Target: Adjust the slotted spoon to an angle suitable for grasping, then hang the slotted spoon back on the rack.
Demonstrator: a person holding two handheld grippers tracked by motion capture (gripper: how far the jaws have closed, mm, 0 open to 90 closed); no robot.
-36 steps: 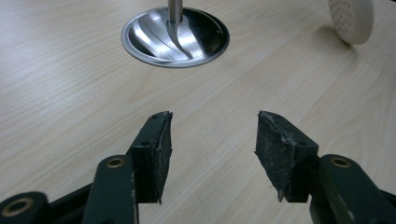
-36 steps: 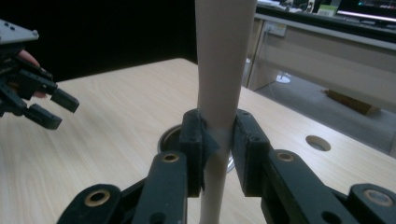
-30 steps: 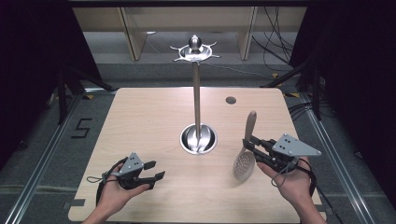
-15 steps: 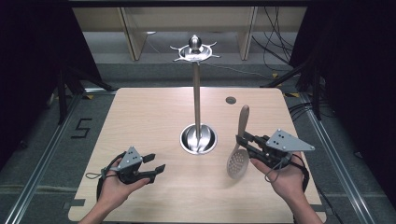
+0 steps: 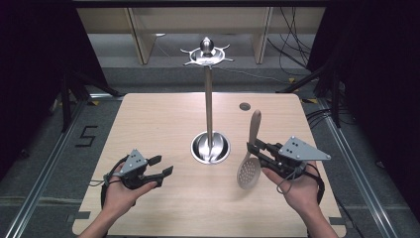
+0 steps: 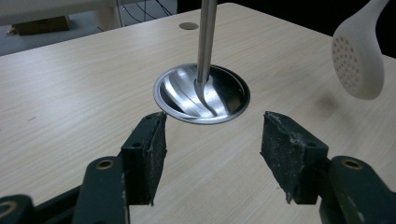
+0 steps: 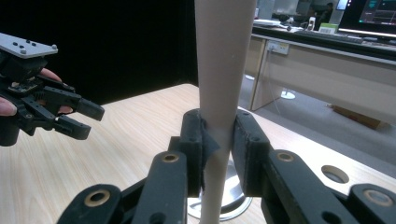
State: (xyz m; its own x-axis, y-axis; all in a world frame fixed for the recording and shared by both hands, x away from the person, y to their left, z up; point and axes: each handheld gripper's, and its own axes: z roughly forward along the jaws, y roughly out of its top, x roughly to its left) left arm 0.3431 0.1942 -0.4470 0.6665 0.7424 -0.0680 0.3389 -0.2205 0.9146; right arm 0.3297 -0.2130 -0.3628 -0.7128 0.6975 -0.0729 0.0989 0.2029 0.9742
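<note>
Looking along my right gripper, I see its two black jaws pinching the beige handle of a slotted spoon, with the handle rising straight up between the pads. In the high view the same right gripper sits at the near right of the wooden table, and the slotted spoon hangs tilted in it, perforated bowl low and toward me, handle tip pointing away; I read the bowl as lifted off the table, since a shadow lies under it.

My left gripper has its jaws spread wide with nothing between the pads. From above, the left gripper rests at the near left of the table, in my left hand, well apart from the spoon.

Just beyond both grippers, at the table's middle, stands a metal stand: a round shiny base with a thin upright pole and a hooked crown at the top. The spoon's bowl hangs to the right of that base, not touching it.

Farther back, a small round hole sits in the tabletop near the far edge.
</note>
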